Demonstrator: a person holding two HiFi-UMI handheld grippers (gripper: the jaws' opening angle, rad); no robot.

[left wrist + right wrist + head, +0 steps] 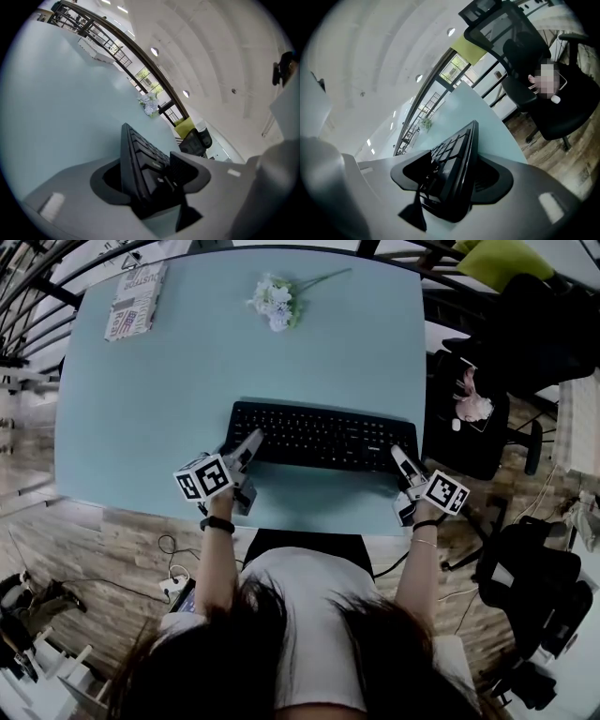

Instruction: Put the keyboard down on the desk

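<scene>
A black keyboard [319,437] lies across the near middle of the pale blue desk [169,390]. My left gripper [248,446] is shut on its left end, and my right gripper [400,460] is shut on its right end. In the left gripper view the keyboard [140,164] runs edge-on between the jaws, with the dark pads pressed on its key side and underside. The right gripper view shows the keyboard [454,159] clamped the same way. I cannot tell from these views whether the keyboard rests on the desk or hangs just above it.
A book [134,301] lies at the desk's far left corner and a small bunch of white flowers [275,302] at the far middle. A black office chair [487,381] with a phone on it stands right of the desk. Railings [28,277] line the left.
</scene>
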